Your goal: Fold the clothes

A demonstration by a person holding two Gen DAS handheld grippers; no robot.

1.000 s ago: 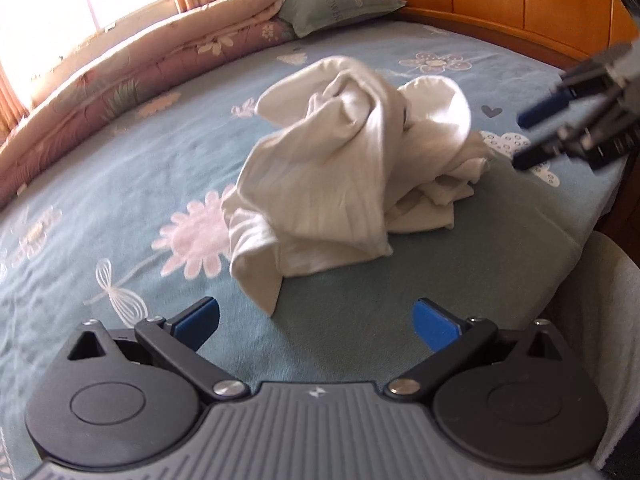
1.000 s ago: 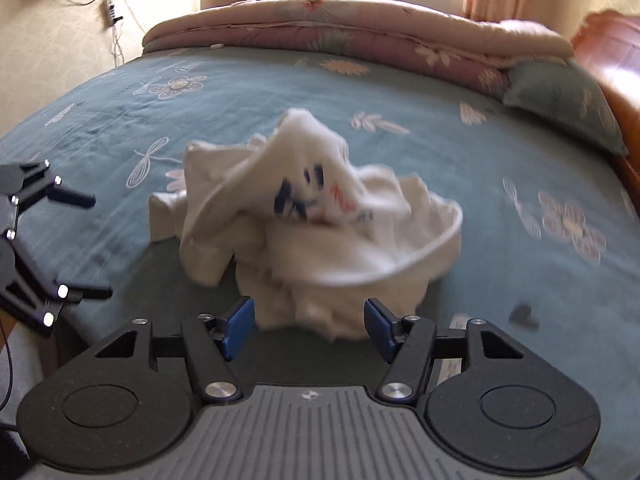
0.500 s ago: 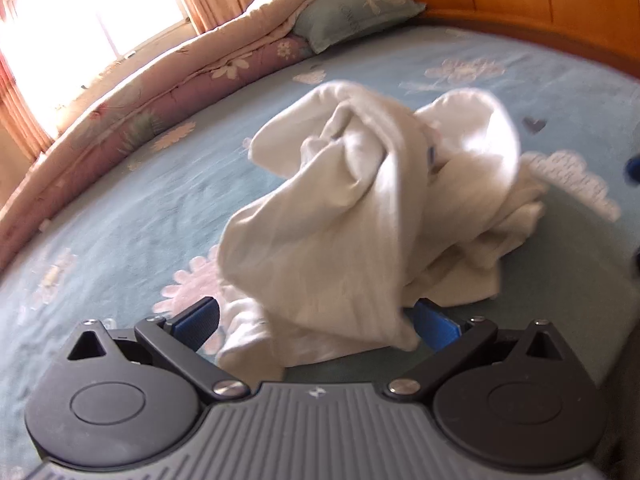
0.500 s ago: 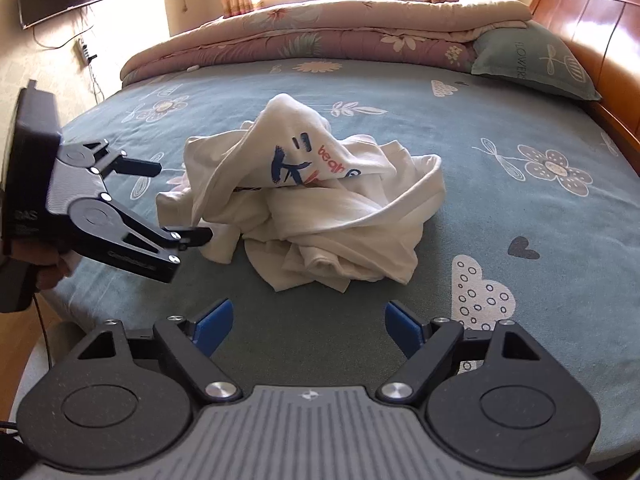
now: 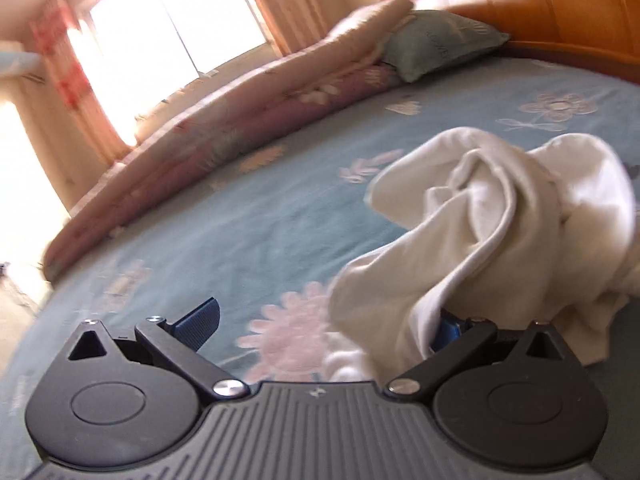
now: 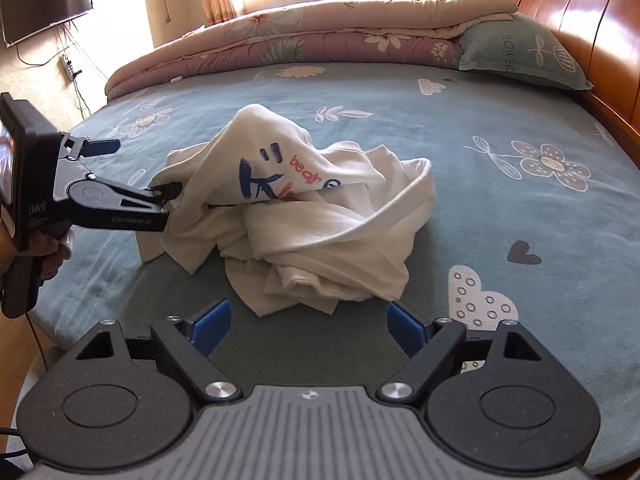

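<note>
Left gripper (image 5: 326, 326) jaws spread, one finger under my white shirt (image 6: 304, 216). Right gripper (image 6: 308, 320) wide apart, just short of it on the bed (image 6: 500, 208).

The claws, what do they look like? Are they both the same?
Yes, they look alike. The right claw has a grey ribbed body, two round black discs, black arms with silver screws, and blue fingertips. The left claw has the same parts. From the side, it shows a black block, small white lettering and a black handle.
</note>
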